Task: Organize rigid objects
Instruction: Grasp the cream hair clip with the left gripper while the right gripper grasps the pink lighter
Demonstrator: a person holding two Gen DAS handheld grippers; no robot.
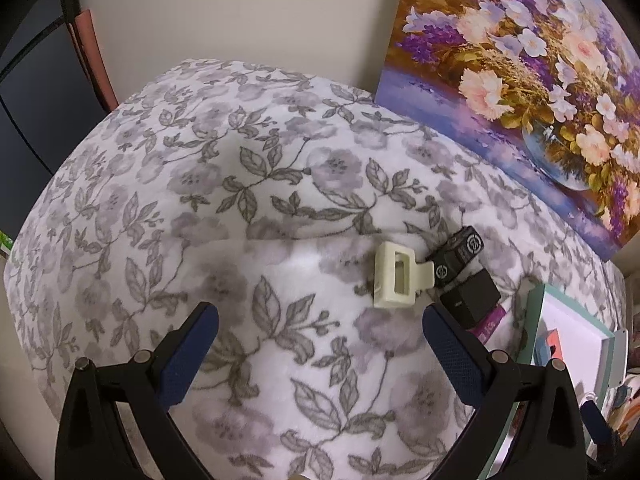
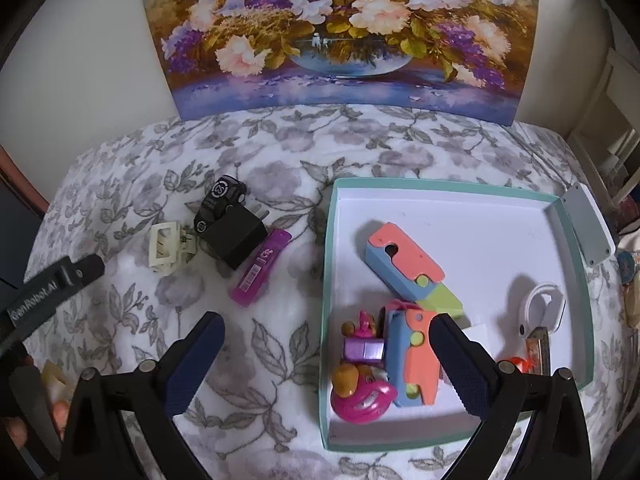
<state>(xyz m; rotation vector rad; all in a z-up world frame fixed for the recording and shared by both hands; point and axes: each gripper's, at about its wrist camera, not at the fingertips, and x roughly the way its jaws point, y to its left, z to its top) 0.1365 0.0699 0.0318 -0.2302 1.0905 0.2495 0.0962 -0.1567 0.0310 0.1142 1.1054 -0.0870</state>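
Note:
A cream hair claw clip (image 1: 394, 275) (image 2: 166, 248) lies on the flowered cloth, with a black toy car (image 1: 456, 255) (image 2: 219, 202), a black plug adapter (image 1: 472, 300) (image 2: 236, 236) and a purple lead case (image 2: 261, 267) beside it. A teal-rimmed white box (image 2: 460, 190) (image 1: 534, 320) holds two coral-blue toys (image 2: 404, 264), pink toys (image 2: 362, 392) and a white ring (image 2: 542, 304). My left gripper (image 1: 320, 330) is open and empty, just short of the clip. My right gripper (image 2: 326, 338) is open and empty over the box's left wall.
A flower painting (image 2: 336, 28) (image 1: 520, 76) leans on the wall behind. A white plate-like piece (image 2: 588, 224) rests on the box's right rim. The left gripper's body (image 2: 52, 288) shows at the left of the right wrist view. The cloth drops off at the left.

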